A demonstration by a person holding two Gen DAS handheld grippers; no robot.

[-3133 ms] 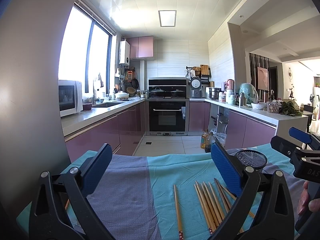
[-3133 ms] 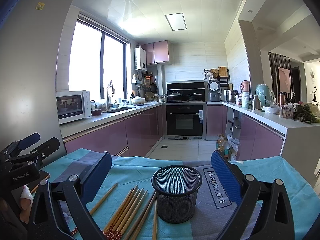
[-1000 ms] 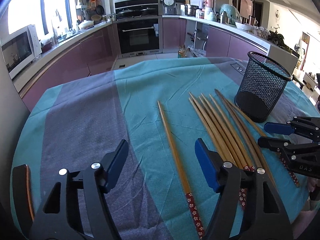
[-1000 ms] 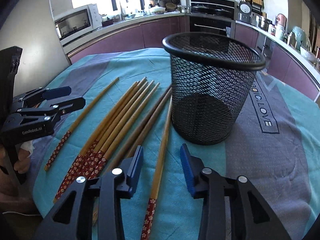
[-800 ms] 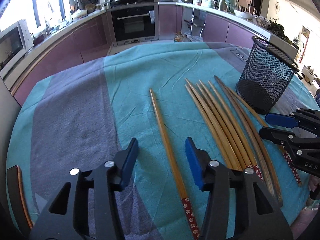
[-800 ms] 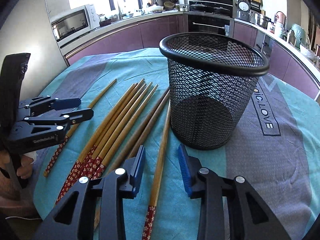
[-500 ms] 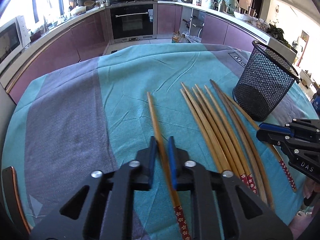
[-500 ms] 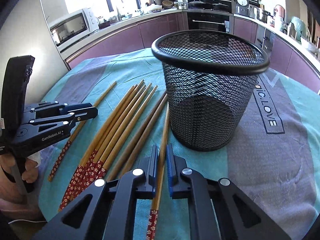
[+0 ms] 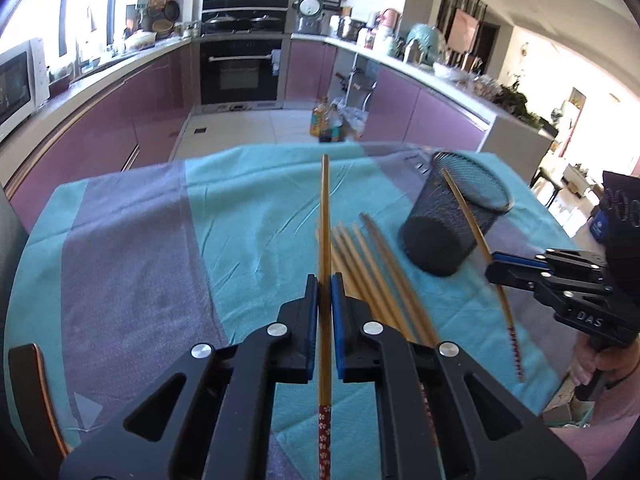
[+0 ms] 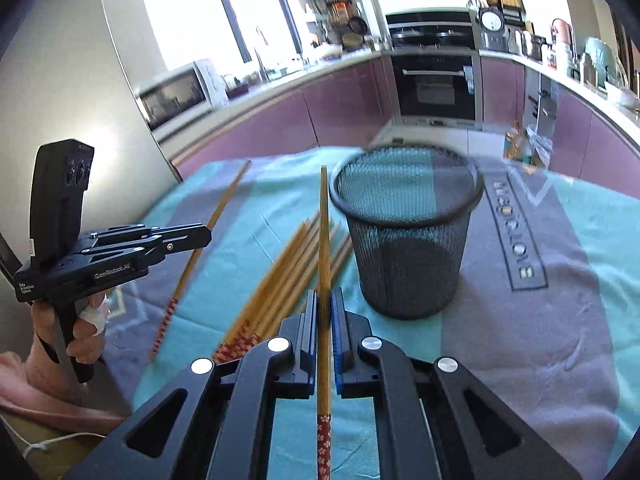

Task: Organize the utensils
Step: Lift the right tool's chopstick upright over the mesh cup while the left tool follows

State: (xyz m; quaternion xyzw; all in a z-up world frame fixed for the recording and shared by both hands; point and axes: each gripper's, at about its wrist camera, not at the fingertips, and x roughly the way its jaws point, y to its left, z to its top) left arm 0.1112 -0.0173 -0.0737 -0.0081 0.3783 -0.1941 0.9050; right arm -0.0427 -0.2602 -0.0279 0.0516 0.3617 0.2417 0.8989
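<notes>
My left gripper (image 9: 325, 280) is shut on a bamboo chopstick (image 9: 325, 216) with a red flowered end, lifted off the cloth and pointing away from me. My right gripper (image 10: 325, 296) is shut on another chopstick (image 10: 323, 232), also raised, its tip left of the black mesh cup (image 10: 408, 236). Several more chopsticks (image 10: 280, 284) lie in a fan on the teal and grey tablecloth (image 10: 520, 320), left of the cup. In the left wrist view the right gripper (image 9: 496, 262) holds its chopstick (image 9: 472, 216) slanted in front of the mesh cup (image 9: 452, 224).
The table stands in a kitchen with purple cabinets (image 9: 120, 120), an oven (image 9: 240, 72) and a microwave (image 10: 176, 92) beyond it. A person's hand (image 10: 80, 332) grips the left tool's handle. A dark chair back (image 9: 36, 396) sits at the table's left edge.
Both grippers closed on a chopstick each, then rose, lifting the two chopsticks off the cloth. The remaining chopsticks stay on the table.
</notes>
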